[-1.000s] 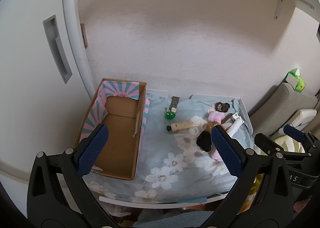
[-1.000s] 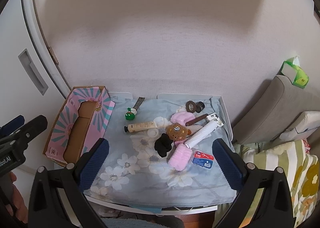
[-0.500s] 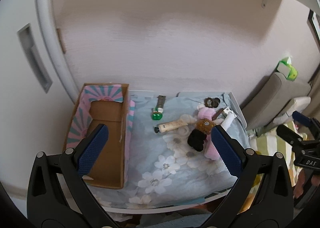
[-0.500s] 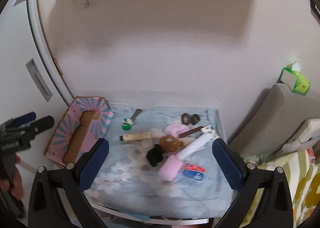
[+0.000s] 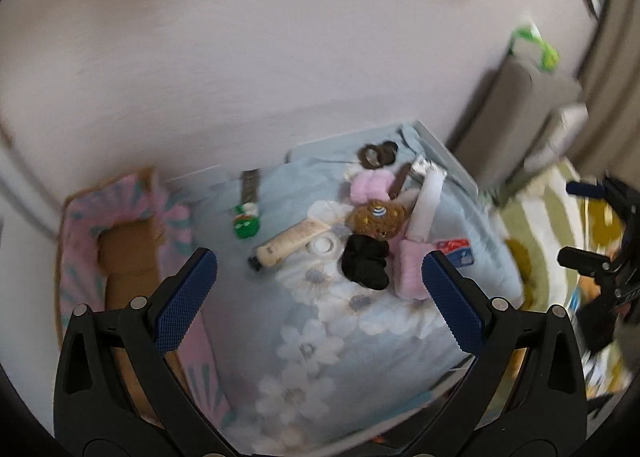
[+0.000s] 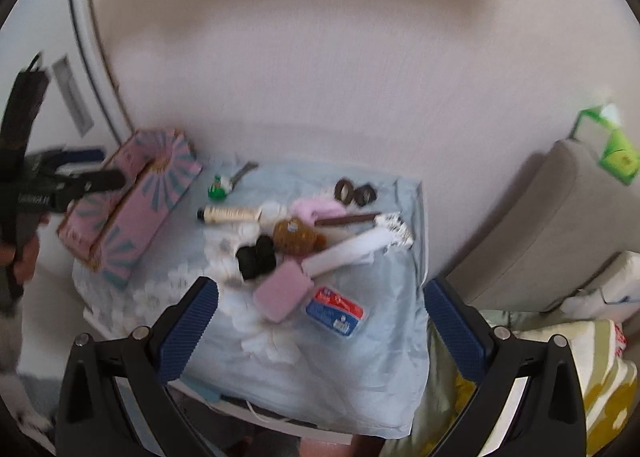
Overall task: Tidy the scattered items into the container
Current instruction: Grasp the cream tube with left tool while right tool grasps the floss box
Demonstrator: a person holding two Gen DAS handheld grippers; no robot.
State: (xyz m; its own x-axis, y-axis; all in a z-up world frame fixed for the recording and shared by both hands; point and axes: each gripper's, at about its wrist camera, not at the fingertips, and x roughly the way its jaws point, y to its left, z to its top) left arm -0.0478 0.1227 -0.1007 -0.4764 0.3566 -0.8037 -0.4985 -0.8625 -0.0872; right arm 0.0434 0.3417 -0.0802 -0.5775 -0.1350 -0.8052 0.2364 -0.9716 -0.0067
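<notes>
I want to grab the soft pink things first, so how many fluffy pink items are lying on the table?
2. One fluffy pink item lies behind the brown bear plush. The other, a pink fuzzy pad, lies nearer the camera, beside the blue-and-red packet. More may be hidden in the pile.

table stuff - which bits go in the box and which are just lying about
For the job:
- cardboard box
- cream tube
- bear plush
- black scrunchie
- pink brush
- red and blue packet
- green-capped bottle

Just lying about:
- green tissue box
- grey cushion
- floral cloth
</notes>
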